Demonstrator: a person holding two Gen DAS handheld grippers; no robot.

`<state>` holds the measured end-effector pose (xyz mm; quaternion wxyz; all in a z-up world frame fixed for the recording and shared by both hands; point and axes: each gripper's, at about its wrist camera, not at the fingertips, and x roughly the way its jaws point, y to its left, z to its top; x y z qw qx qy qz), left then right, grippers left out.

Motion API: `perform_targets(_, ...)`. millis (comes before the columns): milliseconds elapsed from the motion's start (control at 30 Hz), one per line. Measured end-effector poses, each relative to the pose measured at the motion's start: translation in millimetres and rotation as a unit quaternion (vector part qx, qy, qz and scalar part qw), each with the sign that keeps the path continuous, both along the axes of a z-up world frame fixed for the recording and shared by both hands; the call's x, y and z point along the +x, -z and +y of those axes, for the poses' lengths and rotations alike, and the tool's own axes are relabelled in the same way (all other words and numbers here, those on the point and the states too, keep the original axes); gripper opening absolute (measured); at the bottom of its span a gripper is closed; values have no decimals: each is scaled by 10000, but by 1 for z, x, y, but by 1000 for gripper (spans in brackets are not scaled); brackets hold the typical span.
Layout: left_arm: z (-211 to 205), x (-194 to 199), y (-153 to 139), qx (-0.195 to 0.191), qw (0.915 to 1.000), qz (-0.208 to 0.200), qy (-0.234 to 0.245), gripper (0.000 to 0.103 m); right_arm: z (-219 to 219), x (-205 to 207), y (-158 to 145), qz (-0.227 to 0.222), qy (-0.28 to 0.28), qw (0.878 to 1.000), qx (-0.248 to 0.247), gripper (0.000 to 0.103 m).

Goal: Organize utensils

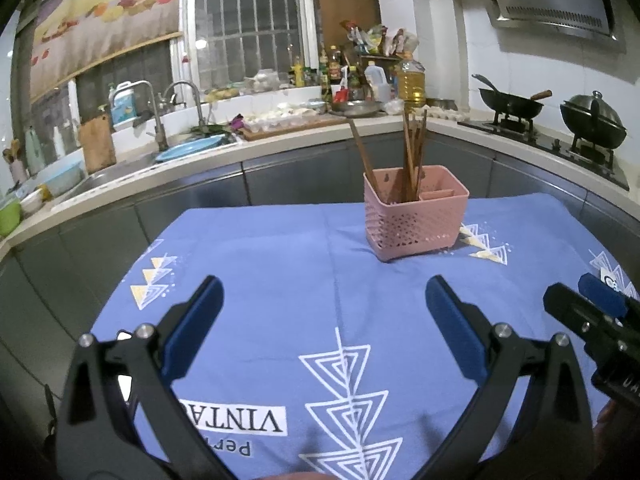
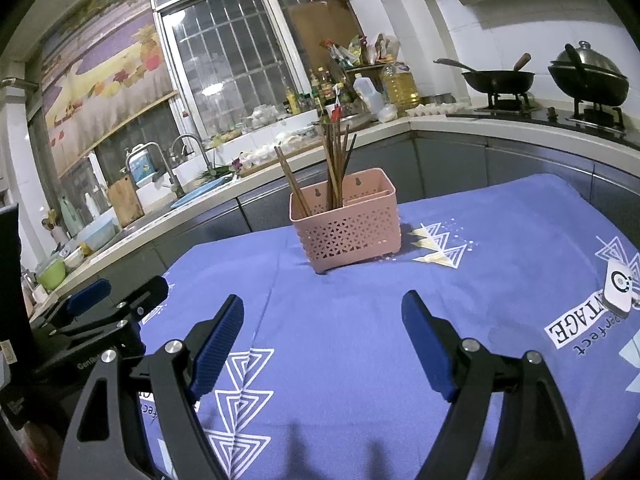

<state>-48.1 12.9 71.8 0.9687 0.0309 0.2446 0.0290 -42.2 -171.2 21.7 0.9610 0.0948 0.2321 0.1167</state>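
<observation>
I am holding my left gripper (image 1: 324, 300) and my right gripper (image 2: 322, 318) side by side over the bench (image 1: 280, 264), both with fingers spread and holding nothing. The pink utensil basket (image 1: 414, 216) is standing well ahead on the blue cloth, with wooden chopsticks (image 1: 412, 152) leaning upright in its larger compartment.

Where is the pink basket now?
In both wrist views the pink basket stands on the blue cloth near its far edge, beyond both open grippers, with chopsticks upright inside.
</observation>
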Motion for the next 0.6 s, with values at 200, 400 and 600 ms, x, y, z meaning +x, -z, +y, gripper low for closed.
perform_targets(200, -7, 1, 0, 64, 9999, 70, 68, 97, -7, -4, 0, -39, 26, 10000, 75, 81)
perform_targets(400, -15, 2, 0, 136, 9998, 102, 108, 97, -14, -6, 1, -45, 40, 9999, 136, 81)
perform_targets(600, -20, 1, 3, 214, 9996, 90, 160, 97, -22, -9, 4, -38, 101, 9997, 205, 81)
